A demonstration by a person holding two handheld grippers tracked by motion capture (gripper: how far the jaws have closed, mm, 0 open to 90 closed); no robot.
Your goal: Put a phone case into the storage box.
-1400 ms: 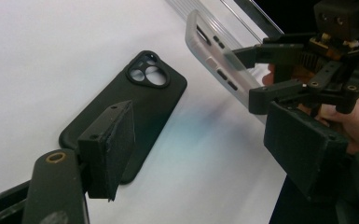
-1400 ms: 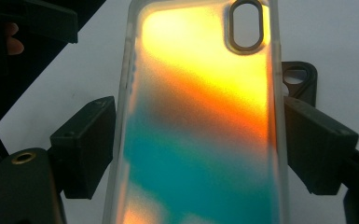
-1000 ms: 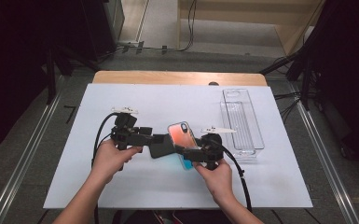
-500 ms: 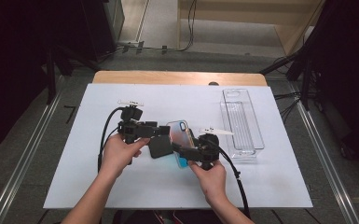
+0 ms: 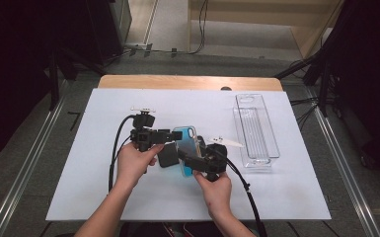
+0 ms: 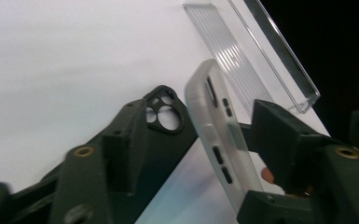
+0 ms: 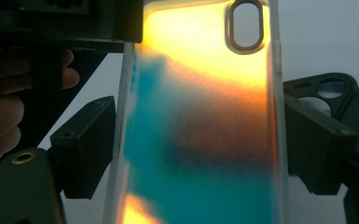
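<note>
both grippers meet over the middle of the white table [image 5: 79, 197], the person's hands coming in from the near edge. the right gripper [image 5: 190, 159] has its jaws shut across the width of a translucent phone case [image 5: 187, 148] tinted orange and blue; in the right gripper view the pads sit against both long edges of the case [image 7: 200, 116], camera cutout toward the top. the case is held off the table surface, tilted, between the two tools. the left gripper [image 5: 170, 136] reaches in from the left; its jaws have just been closing, and in the left gripper view the frosted edge of the case [image 6: 217, 140] stands between them, nearer the right jaw. i cannot tell whether the pads press on it yet. a black phone case [image 5: 167, 155] lies flat on the table just beside and partly under the coloured one; its camera opening shows in the left gripper view [image 6: 165, 112]. a clear plastic tray [image 5: 271, 148] stands well apart to the right. against a second ago: the coloured case then lay flatter, showing its orange face upward; now it is turned more on edge, reading mostly blue from above. both hands have stayed in about the same place, and the tray has not moved.
</note>
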